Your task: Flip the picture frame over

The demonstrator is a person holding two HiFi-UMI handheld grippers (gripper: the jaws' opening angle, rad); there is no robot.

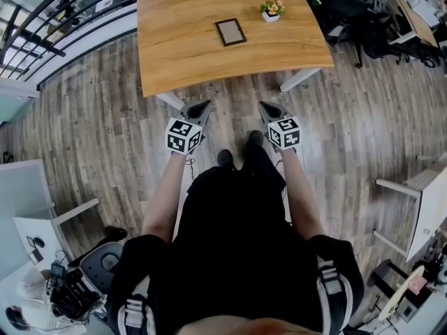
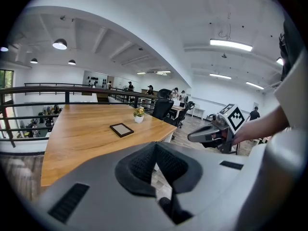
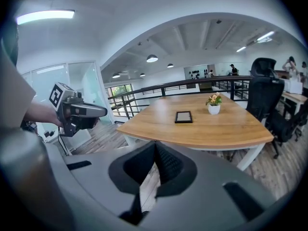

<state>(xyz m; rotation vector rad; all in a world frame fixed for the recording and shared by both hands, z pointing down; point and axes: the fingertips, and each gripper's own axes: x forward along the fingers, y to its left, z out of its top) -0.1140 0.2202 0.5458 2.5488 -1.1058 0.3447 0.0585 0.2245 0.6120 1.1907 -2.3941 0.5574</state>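
A small dark picture frame (image 1: 230, 31) lies flat on the wooden table (image 1: 181, 54), glass side up, also seen as a frame (image 2: 121, 129) in the left gripper view and a frame (image 3: 183, 117) in the right gripper view. My left gripper (image 1: 202, 107) and right gripper (image 1: 265, 108) hang over the floor, short of the table's near edge, both shut and empty. Each gripper shows in the other's view: the right gripper (image 2: 191, 137) and the left gripper (image 3: 103, 111).
A small white pot with flowers (image 1: 271, 11) stands on the table to the right of the frame. White table legs (image 1: 300, 79) stand under the near edge. Office chairs (image 3: 265, 93) and desks are at the right, a railing (image 1: 42, 19) at the left.
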